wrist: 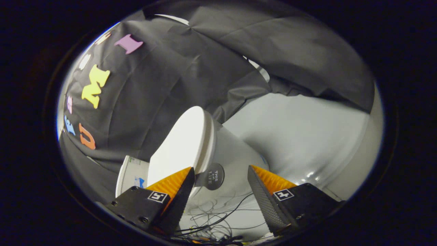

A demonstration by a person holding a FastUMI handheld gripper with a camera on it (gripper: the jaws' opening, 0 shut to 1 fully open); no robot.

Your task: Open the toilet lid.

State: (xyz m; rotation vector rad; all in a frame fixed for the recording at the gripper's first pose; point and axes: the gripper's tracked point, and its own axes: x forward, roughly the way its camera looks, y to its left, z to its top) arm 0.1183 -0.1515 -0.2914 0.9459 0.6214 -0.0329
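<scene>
Gripper [221, 172] fingers apart w/ nothing btwn, lid [181, 143] just ahead & toward the left finger, its rim edge running away from the tips

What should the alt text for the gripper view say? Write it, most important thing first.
The gripper, fingers spread open and holding nothing, points at a white toilet whose closed lid lies just ahead of the fingers. A round dark sticker sits on the bowl between the fingers, thin cables lie tangled below, and black cloth hangs behind.
</scene>
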